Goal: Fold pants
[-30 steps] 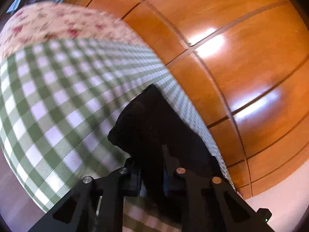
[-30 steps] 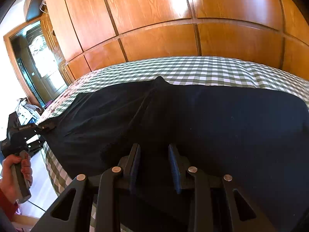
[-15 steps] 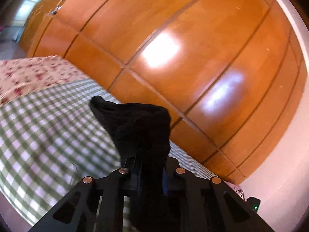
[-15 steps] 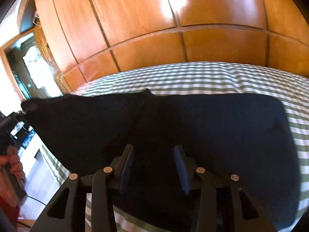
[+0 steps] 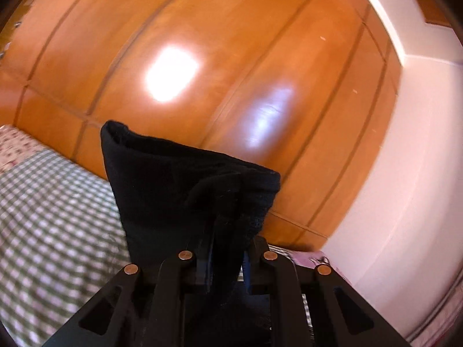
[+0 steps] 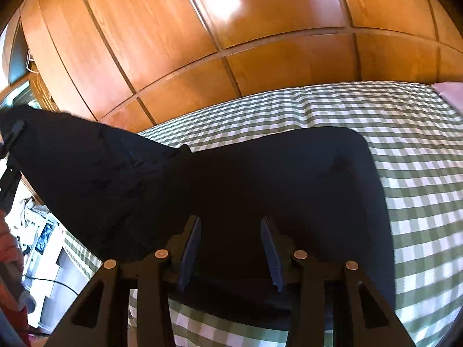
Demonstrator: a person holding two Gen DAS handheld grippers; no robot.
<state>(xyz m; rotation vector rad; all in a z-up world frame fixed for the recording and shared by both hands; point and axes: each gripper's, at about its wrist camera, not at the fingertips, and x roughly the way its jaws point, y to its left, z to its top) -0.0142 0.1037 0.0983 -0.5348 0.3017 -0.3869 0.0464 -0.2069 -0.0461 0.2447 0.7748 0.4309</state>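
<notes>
No readable text, label, brand, number or sign appears in either view.

Both grippers are matte black: the left gripper (image 5: 224,256) and right gripper (image 6: 231,245) each show angular linkage arms with triangular cut-outs and four round copper-coloured pins. The right's flat fingers (image 6: 189,253) carry dark bluish pads. At its left edge shows a red sleeve (image 6: 11,260).
</notes>
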